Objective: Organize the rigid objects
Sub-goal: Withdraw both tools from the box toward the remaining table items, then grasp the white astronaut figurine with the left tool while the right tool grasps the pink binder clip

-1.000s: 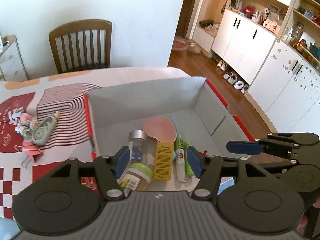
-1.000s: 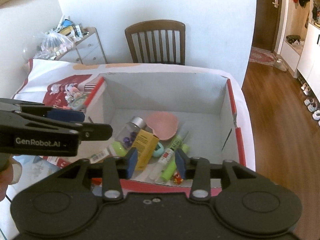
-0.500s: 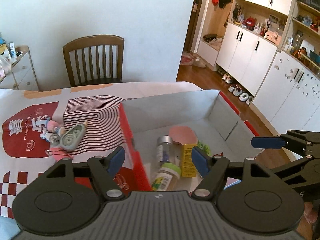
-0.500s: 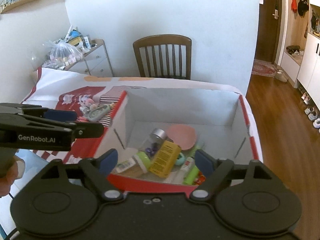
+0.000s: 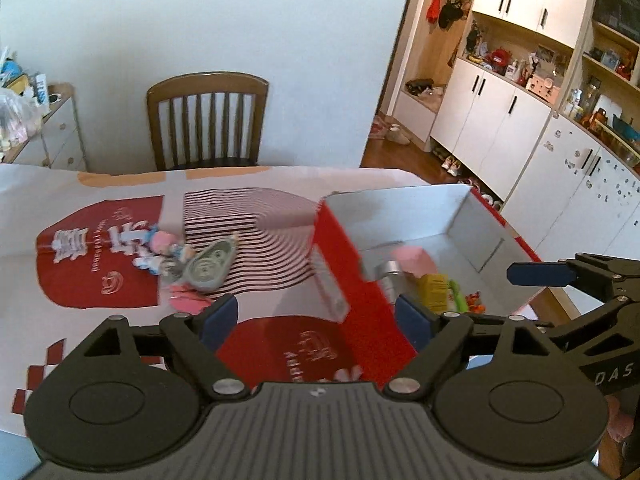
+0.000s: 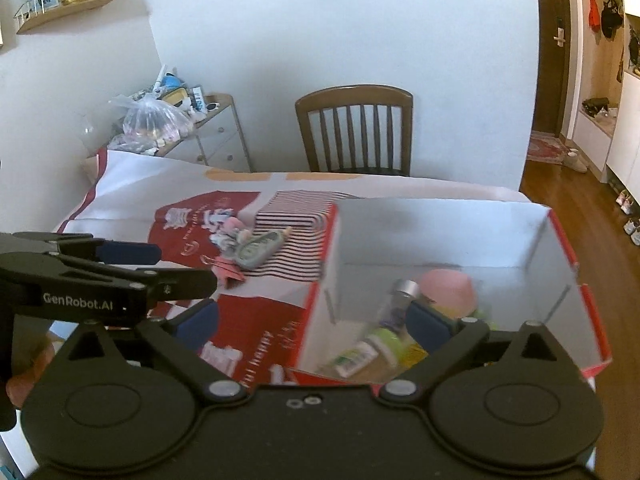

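Because both views are blurred, the small things inside the red box are hard to make out: a jar with silver cap, a pink round piece, a yellow carton and green tubes, partly hidden behind the right gripper. This box has grey inner walls and stands on the right part of the patterned tablecloth. Left of it, apart from the box, lie a grey-green tape dispenser, small pastel figures and a pink binder clip, whose details I cannot tell. The left gripper holds nothing, its blue pads far apart above the cloth and box edge. The right gripper also has its fingers spread wide, empty.
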Tool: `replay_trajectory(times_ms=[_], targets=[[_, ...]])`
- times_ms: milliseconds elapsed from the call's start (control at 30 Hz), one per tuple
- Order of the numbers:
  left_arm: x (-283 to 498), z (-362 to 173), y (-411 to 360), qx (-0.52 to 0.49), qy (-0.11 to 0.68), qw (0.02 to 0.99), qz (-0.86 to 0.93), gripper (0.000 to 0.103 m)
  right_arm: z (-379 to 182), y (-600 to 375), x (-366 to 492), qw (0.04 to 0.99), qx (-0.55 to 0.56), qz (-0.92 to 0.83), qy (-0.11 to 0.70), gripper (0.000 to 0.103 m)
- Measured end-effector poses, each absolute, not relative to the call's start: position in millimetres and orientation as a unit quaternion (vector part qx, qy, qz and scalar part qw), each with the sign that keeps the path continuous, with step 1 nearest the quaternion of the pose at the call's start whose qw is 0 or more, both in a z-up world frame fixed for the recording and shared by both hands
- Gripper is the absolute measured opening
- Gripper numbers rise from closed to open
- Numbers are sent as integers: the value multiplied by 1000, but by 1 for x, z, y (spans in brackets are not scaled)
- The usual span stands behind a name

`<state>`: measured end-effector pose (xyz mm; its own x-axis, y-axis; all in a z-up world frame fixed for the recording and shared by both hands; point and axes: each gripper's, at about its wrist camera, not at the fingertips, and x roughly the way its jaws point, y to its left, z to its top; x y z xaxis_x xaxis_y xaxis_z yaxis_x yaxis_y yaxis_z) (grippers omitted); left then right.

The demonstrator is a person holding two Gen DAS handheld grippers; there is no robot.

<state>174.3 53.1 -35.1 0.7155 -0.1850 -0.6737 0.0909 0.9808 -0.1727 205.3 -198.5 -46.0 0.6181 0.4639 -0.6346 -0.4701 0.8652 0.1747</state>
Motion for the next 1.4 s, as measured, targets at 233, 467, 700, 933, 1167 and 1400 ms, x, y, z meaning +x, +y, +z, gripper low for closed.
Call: replay_trajectory(times_ms=[233, 467, 700, 933, 1167, 1400], targets=[[175, -47, 103, -57, 373, 924, -68, 100, -48, -154, 204, 902, -17, 252, 350, 102], [179, -61, 141, -50, 346, 935, -58, 101, -56, -123, 217, 902, -10, 242, 359, 102], [198, -86, 179, -85, 342, 935, -33, 100, -66, -95, 227, 894, -23, 255, 367, 102], [225, -116, 203, -72, 355, 932, -17, 100, -87, -61, 234, 882, -59, 277, 377, 101], [254, -139, 221, -97, 370, 924, 3, 100, -109, -37, 248, 874, -81, 288, 384, 97], [282, -164, 218, -75, 387, 919, -15, 100, -132, -21, 269, 867, -94, 291, 393, 88]])
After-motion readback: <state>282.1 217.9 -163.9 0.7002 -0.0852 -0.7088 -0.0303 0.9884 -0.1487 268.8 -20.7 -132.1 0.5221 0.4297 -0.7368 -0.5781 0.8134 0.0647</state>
